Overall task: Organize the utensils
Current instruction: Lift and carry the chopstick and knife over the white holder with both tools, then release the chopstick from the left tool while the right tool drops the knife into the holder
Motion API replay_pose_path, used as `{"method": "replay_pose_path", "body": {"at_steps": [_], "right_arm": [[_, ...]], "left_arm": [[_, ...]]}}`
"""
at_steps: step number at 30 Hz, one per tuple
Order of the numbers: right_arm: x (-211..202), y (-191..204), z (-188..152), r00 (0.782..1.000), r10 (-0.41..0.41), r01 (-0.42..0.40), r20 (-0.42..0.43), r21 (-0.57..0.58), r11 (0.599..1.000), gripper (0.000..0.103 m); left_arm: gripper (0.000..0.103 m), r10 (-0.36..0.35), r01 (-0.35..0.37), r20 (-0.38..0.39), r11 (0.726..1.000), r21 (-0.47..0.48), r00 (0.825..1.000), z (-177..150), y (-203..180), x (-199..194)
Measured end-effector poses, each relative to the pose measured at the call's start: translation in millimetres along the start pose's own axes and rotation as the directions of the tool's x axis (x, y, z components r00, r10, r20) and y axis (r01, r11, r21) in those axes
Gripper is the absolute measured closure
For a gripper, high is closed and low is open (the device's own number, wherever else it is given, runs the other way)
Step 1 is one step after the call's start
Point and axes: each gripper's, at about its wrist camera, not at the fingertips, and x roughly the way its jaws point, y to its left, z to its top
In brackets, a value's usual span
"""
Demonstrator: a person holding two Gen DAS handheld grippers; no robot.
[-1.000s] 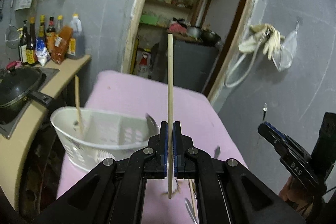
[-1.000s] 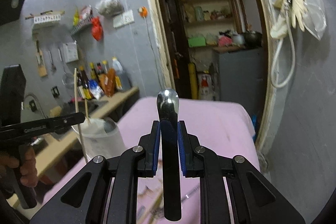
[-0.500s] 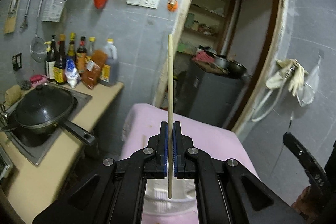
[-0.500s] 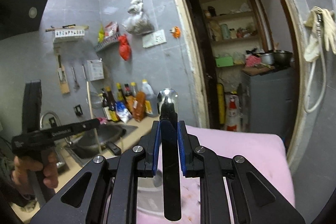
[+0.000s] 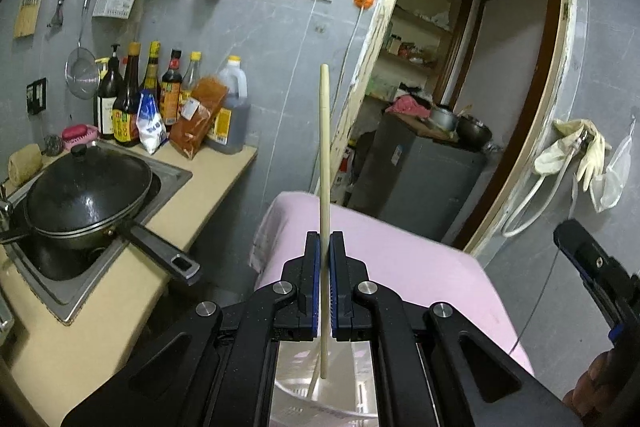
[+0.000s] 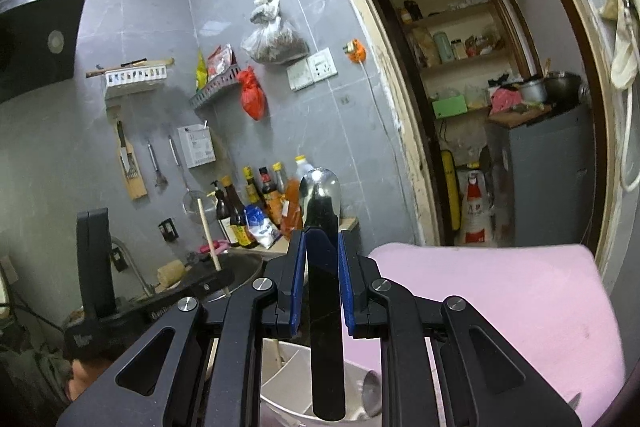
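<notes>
My left gripper (image 5: 325, 247) is shut on a pale wooden chopstick (image 5: 324, 155) that stands upright, its lower end over the white utensil basket (image 5: 320, 391). My right gripper (image 6: 322, 247) is shut on a metal spoon (image 6: 320, 195), bowl end up, handle hanging down over the white basket (image 6: 292, 379). The left gripper with its chopstick (image 6: 208, 235) shows at the left of the right wrist view. The right gripper's body (image 5: 592, 267) shows at the right edge of the left wrist view.
The basket stands on a pink-covered table (image 5: 420, 267). To the left is a counter (image 5: 120, 291) with a lidded black wok (image 5: 84, 195) in a sink and several sauce bottles (image 5: 160, 99). A doorway (image 6: 500, 107) opens behind the table.
Both grippers have risen and tilted up, so the basket has slid to the bottom of both views. Each still holds its utensil.
</notes>
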Motion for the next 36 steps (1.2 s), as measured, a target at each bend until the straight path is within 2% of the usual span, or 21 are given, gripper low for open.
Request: {"method": "replay_pose_path", "body": {"at_steps": [9, 21, 30, 36], "right_arm": [[20.8, -0.9, -24.9, 0.997, -0.043, 0.043, -0.058, 0.008, 0.999, 0.09], [25.3, 5.5, -12.8, 0.998, -0.06, 0.06, -0.011, -0.024, 0.998, 0.09], [33.2, 1.4, -27.4, 0.995, -0.084, 0.082, -0.049, -0.03, 0.996, 0.089], [26.3, 0.0, -34.2, 0.993, -0.085, 0.083, -0.079, -0.023, 0.996, 0.089]], "left_arm": [[0.101, -0.01, 0.01, -0.048, 1.0, -0.001, 0.999, -18.7, 2.3, 11.5], [0.101, -0.029, 0.03, -0.061, 0.999, 0.014, 0.998, -21.8, -1.4, 12.9], [0.101, -0.023, 0.025, -0.066, 0.999, 0.026, 0.998, -23.8, -2.1, 14.3], [0.101, -0.062, 0.065, -0.094, 0.997, 0.029, 0.994, -28.8, -1.3, 10.9]]}}
